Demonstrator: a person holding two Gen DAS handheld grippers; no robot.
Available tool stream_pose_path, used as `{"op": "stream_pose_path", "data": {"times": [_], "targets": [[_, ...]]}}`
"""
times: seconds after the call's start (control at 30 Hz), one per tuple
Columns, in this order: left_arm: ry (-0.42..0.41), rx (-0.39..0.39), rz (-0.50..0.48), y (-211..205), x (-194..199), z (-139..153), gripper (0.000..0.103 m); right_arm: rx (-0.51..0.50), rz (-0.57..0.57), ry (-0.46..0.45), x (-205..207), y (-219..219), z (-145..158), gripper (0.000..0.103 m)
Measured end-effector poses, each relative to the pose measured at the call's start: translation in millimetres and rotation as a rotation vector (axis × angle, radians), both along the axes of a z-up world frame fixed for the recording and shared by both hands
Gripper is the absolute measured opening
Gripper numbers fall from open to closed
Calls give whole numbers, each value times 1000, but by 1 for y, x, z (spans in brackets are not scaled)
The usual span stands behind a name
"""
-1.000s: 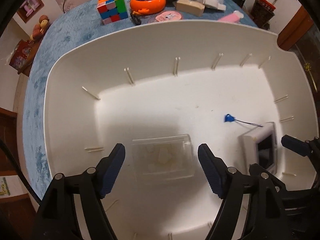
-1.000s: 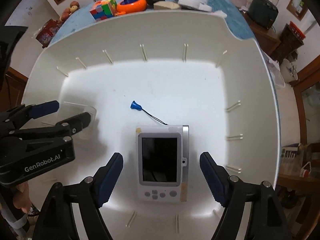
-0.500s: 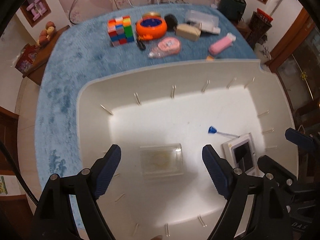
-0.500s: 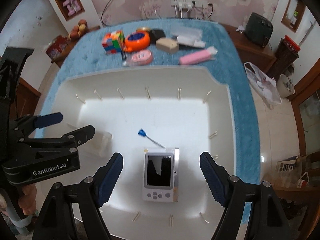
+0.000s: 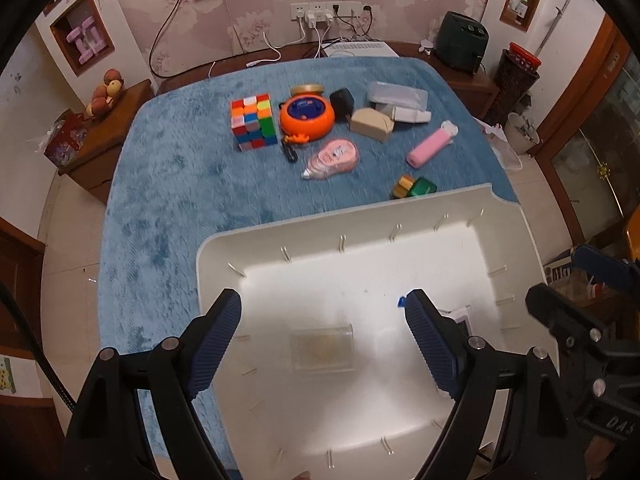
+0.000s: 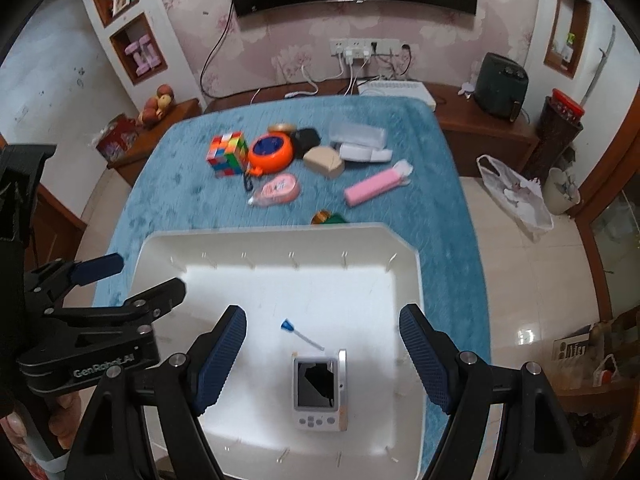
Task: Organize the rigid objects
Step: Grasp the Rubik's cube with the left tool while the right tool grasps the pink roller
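Observation:
A white bin (image 5: pixel 280 232) stands on the blue-carpeted table. On its floor lie a clear plastic box (image 5: pixel 322 346), a white handheld device (image 6: pixel 320 388) and a blue-capped stylus (image 6: pixel 300 332). My left gripper (image 5: pixel 322 308) hangs high above the clear box. Its jaws are opening and nothing is pressed between them. Over the device my right gripper (image 6: pixel 322 316) hovers open, well clear of it. Each gripper shows at the edge of the other's view: the left gripper (image 6: pixel 136 280) and the right gripper (image 5: pixel 568 280).
Beyond the bin lie a colour cube (image 5: pixel 254 122), an orange round toy (image 5: pixel 306 116), a pink tape dispenser (image 5: pixel 334 158), a pink bar (image 5: pixel 432 144), a beige box (image 5: pixel 372 124), a clear case (image 5: pixel 398 96) and a green item (image 5: pixel 416 186) by the rim.
Both grippers have risen out of the bin, so the bin looks smaller and the table's far end has come into view. The left jaws stand wider apart.

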State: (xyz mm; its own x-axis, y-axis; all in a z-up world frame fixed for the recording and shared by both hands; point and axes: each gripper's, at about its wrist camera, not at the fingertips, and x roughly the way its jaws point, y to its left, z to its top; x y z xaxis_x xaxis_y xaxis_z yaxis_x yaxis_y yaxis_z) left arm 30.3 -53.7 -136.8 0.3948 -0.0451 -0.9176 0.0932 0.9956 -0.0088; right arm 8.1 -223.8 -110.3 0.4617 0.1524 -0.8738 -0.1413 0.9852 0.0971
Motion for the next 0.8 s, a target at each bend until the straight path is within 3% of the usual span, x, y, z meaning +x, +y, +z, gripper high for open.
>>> {"op": "stream_pose_path", "data": {"times": [0.33, 0.63, 0.8], "targets": [[-92, -19, 37, 25, 44, 58, 92, 2, -75, -57, 53, -21, 39, 80], [-108, -11, 79, 49, 100, 83, 92, -29, -114, -76, 113, -26, 62, 80], [-97, 5, 93, 57, 136, 84, 92, -20, -158, -19, 154, -32, 55, 80]]}}
